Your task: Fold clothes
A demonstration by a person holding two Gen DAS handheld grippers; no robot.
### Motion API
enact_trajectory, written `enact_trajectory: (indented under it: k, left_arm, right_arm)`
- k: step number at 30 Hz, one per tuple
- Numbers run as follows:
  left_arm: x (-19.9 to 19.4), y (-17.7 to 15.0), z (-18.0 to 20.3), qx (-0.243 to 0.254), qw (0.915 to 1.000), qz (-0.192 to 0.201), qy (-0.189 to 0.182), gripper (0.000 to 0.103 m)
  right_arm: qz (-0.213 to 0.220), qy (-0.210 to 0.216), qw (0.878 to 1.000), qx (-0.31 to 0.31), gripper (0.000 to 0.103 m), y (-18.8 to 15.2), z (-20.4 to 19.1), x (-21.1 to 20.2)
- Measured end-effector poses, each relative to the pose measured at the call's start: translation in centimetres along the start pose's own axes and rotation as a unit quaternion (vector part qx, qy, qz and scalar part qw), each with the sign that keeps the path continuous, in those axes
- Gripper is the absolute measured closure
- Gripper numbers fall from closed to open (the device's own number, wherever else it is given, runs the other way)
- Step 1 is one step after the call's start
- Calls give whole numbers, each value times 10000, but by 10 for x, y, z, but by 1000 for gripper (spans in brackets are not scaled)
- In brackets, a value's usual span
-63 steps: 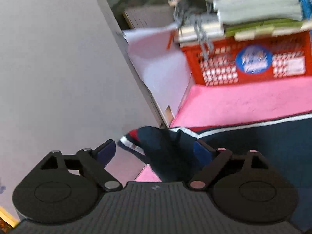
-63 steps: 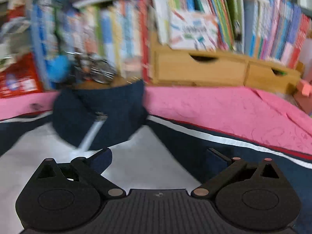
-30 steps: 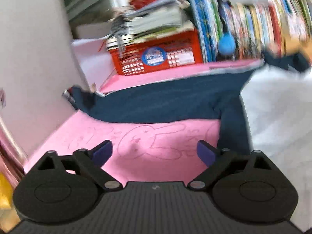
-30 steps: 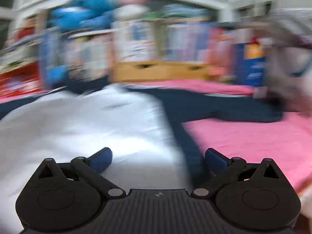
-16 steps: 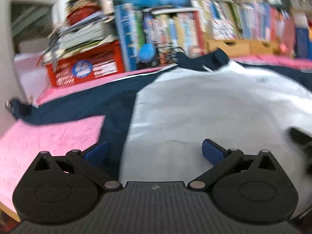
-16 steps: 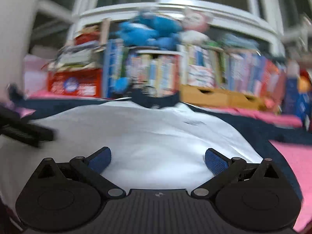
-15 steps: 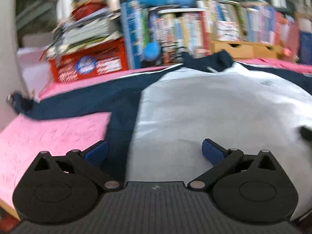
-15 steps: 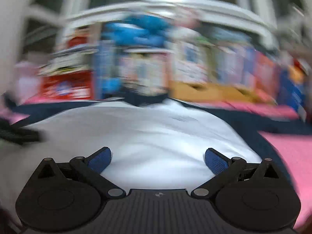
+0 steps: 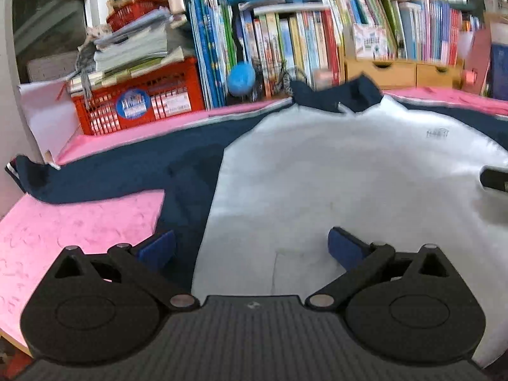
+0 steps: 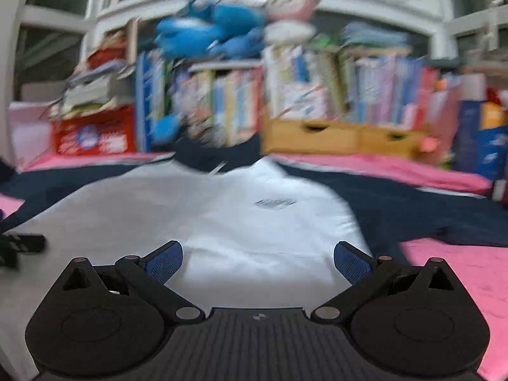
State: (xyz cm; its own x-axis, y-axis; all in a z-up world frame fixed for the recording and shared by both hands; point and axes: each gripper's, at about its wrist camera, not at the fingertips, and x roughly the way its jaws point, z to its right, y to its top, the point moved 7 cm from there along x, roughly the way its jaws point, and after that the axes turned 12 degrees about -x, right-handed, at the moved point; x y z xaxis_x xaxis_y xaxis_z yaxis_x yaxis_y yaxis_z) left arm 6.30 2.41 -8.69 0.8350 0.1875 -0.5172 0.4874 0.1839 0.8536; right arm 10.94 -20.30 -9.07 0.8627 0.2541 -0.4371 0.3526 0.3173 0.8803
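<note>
So the shirt (image 9: 333,171) is lying spread out flat on the pink surface (image 9: 73,222), white body in the middle, navy sleeves stretched out to either side and the navy collar (image 9: 336,95) pointing at the bookshelf (image 9: 285,44) at the back. Left gripper (image 9: 250,247) is spread wide with nothing between its pads, hanging over the seam where the white body meets the navy side panel near the hem. Its jaws have just been opening, and there's no cloth in them. Right gripper (image 10: 257,258) is wide too and empty, over the lower white part toward the shirt's other edge; that view is pretty blurry, so I can't say how close it is to the fabric. My read is the folding hasn't really started yet and the step in hand is grabbing for the first fold. If it were me, I'd pinch only the outer edge on each side, both layers together, not a wad from the middle. Then bring a sleeve (image 9: 104,171) side inward in one smooth sweep, keeping the edge taut so the white panel doesn't ripple. The left sleeve tip hangs near the surface's edge, so lift it, don't drag it.
</note>
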Motion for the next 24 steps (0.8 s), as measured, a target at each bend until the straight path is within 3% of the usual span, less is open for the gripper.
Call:
enact_trajectory:
  k: [4,7,10,13,16,18,21,23,24]
  left_arm:
    - [2,4,-12,-121,9998,-124,-59,0]
    - [0,10,-13,-110,9994,-334,-26,0]
    - [2,22,-7,-103,9987,-474,-157,0]
    - [9,39,8,-113,9975,-544,-443,0]
    - [23,53,37,14,9958,-591,-701,0]
    - [34,60,60,162,9943,-619,-847,0]
    - [50,69,99,415,9911,-649,-1082,0]
    - [61,74,130,608,9877,-644,-1289,0]
    - [66,76,145,681,9856,-640,-1408,0]
  right_arm:
    - [-718,-229,9963,423,1,-1,58,18]
    - [-995,-1535,9829,-233,1,4,117,13]
    - [-656,-2222,9706,-655,0,14,171,-3]
    - [-792,-2931,9479,-961,1,20,231,1]
    - [-994,-3288,9314,-1204,4,21,286,15]
    - [-1151,-3242,9299,-1300,6,23,309,38]
    - [-1776,-3050,9212,-1634,6,9,333,84]
    - [-2399,-3004,9082,-1654,68,-7,348,103]
    - [-2448,-3093,9066,-1500,68,-8,355,102]
